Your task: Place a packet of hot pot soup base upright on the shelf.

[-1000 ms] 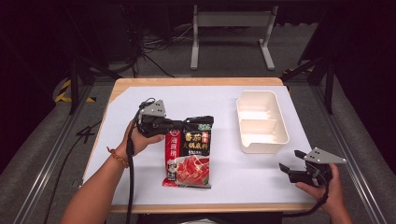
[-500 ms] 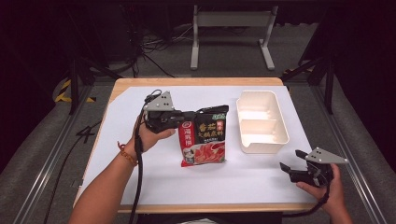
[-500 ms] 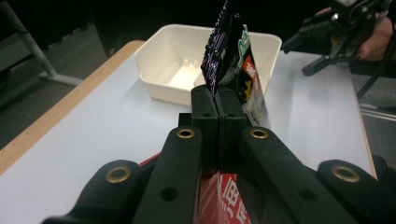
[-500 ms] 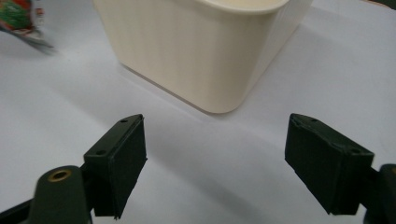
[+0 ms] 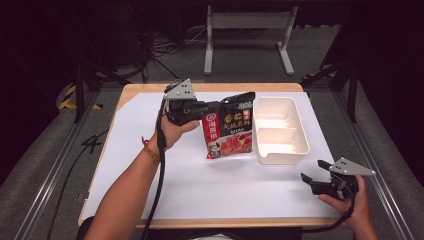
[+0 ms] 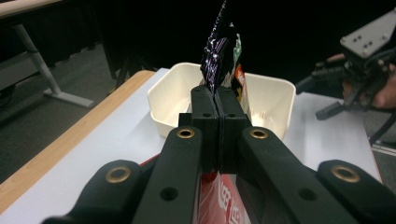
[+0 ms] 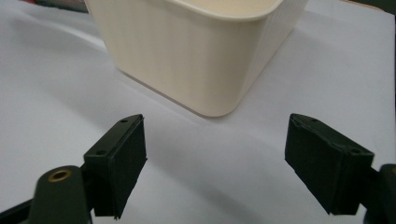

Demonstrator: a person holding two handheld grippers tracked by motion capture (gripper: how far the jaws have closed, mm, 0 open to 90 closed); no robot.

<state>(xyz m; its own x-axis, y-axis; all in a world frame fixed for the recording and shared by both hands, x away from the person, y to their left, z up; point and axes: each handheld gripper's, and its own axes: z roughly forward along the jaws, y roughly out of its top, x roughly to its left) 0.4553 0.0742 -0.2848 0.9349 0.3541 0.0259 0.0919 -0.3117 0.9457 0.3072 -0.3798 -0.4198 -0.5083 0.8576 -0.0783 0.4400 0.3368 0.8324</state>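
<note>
White paper covers the worktop (image 5: 150, 130). Just left of the cream tray (image 5: 300, 145), the left tool (image 5: 212, 107) clamps the sauce packet (image 5: 230, 132) by its top edge, so it hangs free for lowering. Near the tray's front, the right tool (image 5: 312, 172) waits gaping, empty.

- We see a flat foil pouch (image 5: 230, 131), black along its top and red over its lower part, with a white-and-red label strip on one side, yellow lettering and a small green mark near the top edge.
- We see a rectangular plastic tub (image 5: 300, 145) in plain cream, faintly ribbed on its outer wall.
- We see a sheet-covered table (image 5: 210, 185), white on top with a light wood edge.
- Our left gripper (image 5: 212, 108) and right gripper (image 5: 312, 172) are matte black, with brass-coloured rivets and grey plates on top.
- We see an orange-red band (image 5: 151, 151) on the left wrist.
</note>
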